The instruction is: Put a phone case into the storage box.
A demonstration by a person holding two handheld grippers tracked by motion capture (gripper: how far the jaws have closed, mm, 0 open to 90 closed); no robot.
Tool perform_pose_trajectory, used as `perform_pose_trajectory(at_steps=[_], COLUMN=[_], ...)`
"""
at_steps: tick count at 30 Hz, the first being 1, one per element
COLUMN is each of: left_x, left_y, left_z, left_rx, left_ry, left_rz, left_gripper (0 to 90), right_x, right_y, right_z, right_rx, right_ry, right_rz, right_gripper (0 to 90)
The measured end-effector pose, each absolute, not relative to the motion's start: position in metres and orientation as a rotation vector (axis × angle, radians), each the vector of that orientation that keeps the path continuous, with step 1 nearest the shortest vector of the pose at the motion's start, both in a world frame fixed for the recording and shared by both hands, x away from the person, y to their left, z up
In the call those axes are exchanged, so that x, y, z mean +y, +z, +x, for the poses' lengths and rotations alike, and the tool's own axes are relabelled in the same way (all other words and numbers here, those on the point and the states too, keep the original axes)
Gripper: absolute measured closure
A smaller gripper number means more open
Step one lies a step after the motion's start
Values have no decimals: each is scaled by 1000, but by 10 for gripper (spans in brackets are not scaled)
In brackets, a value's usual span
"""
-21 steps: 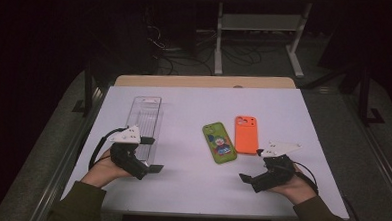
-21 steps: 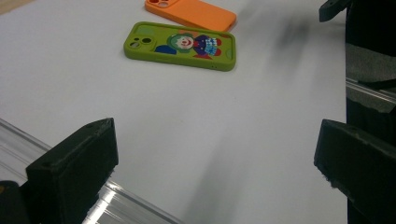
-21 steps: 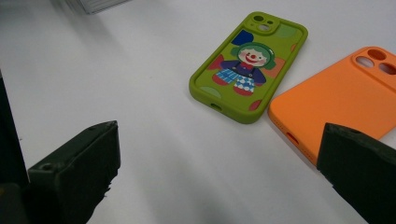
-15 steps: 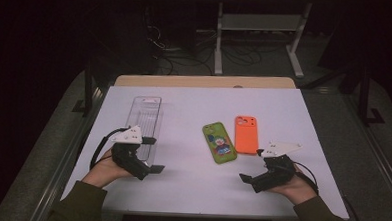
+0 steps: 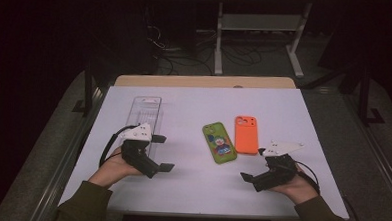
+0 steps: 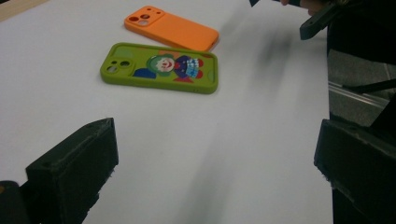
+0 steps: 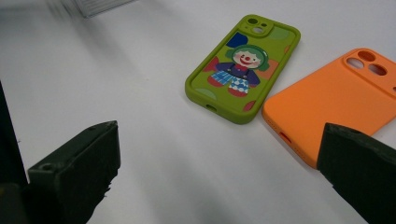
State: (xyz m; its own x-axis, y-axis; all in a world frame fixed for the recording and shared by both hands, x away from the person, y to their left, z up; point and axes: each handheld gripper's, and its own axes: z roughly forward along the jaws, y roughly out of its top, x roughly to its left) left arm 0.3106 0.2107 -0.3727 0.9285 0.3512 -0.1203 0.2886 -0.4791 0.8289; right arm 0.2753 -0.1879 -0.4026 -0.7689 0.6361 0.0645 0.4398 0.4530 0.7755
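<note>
Resting both hands low on the white table (image 5: 194,110), I keep my left gripper (image 5: 163,152) and right gripper (image 5: 253,164) wide apart and empty, aimed inward at the green clown-printed phone case (image 5: 219,142) just beside the plain orange phone case (image 5: 246,134), ready to approach.

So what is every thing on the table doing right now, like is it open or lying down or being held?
Green phone case: lying flat, clown picture up, not held.
Orange phone case: lying flat, camera holes up, beside the green one, not held.
Clear tray: lying flat on the table, looks empty.
Left gripper: open, holding nothing.
Right gripper: open, holding nothing.
</note>
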Motion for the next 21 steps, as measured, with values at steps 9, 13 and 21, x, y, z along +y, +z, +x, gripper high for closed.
perform_pose_trajectory(at_steps=[9, 13, 21], left_x=[188, 179, 162], left_y=[-373, -375, -380], left_z=[310, 309, 308], left_rx=[440, 430, 422], left_ry=[67, 66, 44], left_rz=[2099, 2110, 2113], left_gripper=[0, 0, 0], right_x=[-184, -178, -172], right_y=[-402, -401, -401], right_z=[284, 292, 307], right_rx=[2473, 2480, 2483], right_ry=[1189, 1171, 1155], right_rz=[936, 937, 961], right_gripper=[0, 0, 0])
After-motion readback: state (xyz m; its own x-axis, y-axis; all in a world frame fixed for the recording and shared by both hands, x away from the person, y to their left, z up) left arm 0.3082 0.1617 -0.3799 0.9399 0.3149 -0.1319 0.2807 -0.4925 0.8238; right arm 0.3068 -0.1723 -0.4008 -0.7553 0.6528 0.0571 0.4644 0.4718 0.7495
